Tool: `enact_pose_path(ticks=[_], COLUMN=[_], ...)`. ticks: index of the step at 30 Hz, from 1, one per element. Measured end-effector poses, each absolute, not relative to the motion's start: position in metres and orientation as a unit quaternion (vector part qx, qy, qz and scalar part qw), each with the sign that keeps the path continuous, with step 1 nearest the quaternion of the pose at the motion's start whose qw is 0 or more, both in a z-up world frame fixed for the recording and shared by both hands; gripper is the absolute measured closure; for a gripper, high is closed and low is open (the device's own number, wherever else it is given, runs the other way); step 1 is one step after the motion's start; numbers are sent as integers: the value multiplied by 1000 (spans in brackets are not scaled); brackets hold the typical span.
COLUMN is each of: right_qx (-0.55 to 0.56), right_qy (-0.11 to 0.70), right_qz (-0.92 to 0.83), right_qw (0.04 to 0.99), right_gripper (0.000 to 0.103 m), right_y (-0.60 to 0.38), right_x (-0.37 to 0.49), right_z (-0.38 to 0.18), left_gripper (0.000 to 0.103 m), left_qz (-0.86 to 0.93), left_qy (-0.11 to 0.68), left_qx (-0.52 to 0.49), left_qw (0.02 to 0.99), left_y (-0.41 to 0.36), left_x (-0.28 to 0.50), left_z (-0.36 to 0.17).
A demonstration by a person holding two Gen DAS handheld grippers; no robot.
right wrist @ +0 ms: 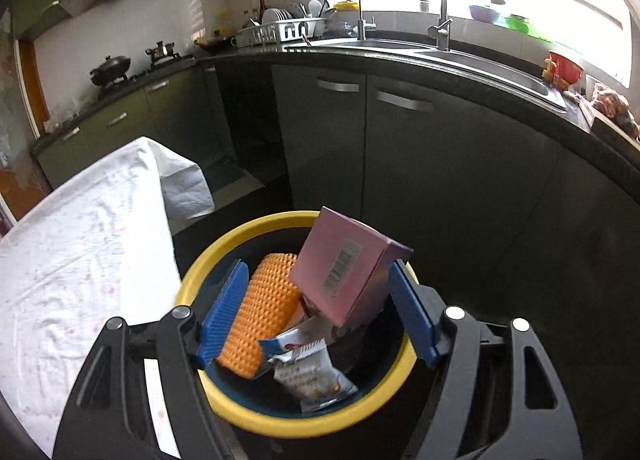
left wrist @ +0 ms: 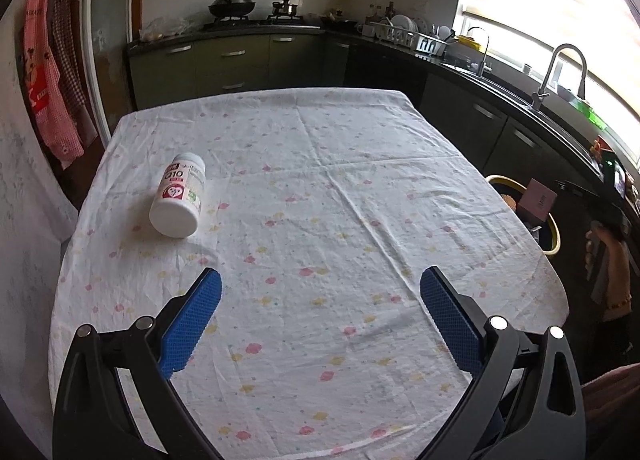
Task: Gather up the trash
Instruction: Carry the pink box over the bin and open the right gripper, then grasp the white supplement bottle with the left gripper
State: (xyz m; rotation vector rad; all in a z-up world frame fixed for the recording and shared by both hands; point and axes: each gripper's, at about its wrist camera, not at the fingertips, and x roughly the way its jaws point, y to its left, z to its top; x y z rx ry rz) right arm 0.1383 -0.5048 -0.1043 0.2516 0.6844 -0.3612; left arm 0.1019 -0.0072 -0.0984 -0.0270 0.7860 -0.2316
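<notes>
Yellow-rimmed bin (right wrist: 304, 426) sits under the R gripper (right wrist: 318, 280), jaws wide, pink box (right wrist: 344, 264) leaning inside w/ orange sponge (right wrist: 264, 308). L gripper (left wrist: 320, 280) released over tablecloth (left wrist: 340, 188); white bottle (left wrist: 178, 196) lying front-left.

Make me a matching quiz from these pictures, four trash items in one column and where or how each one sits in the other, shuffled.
1. white bottle
2. pink box
3. orange sponge
4. snack wrapper

A. leaning against the bin's far rim
B. lying on its side on the tablecloth
C. low in the bin, nearest the camera
D. in the bin, beside the left blue finger

Pairs: 1-B, 2-A, 3-D, 4-C
</notes>
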Motion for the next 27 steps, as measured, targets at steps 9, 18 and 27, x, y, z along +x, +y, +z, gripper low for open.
enact_pose_path(ticks=[9, 18, 27], right_qx=[125, 107, 98], right_qy=[325, 323, 339], right_qz=[-92, -44, -21], right_qw=[933, 939, 936], right_gripper=[32, 31, 31], right_y=[-462, -422, -402], right_x=[112, 109, 122], right_z=[-87, -75, -81], left_gripper=[5, 5, 7], left_qz=[-67, -41, -15], left_qy=[391, 434, 472], left_qx=[-13, 7, -24], left_qw=[918, 900, 881], left_y=[28, 67, 75], left_x=[125, 194, 251], left_z=[-104, -115, -148])
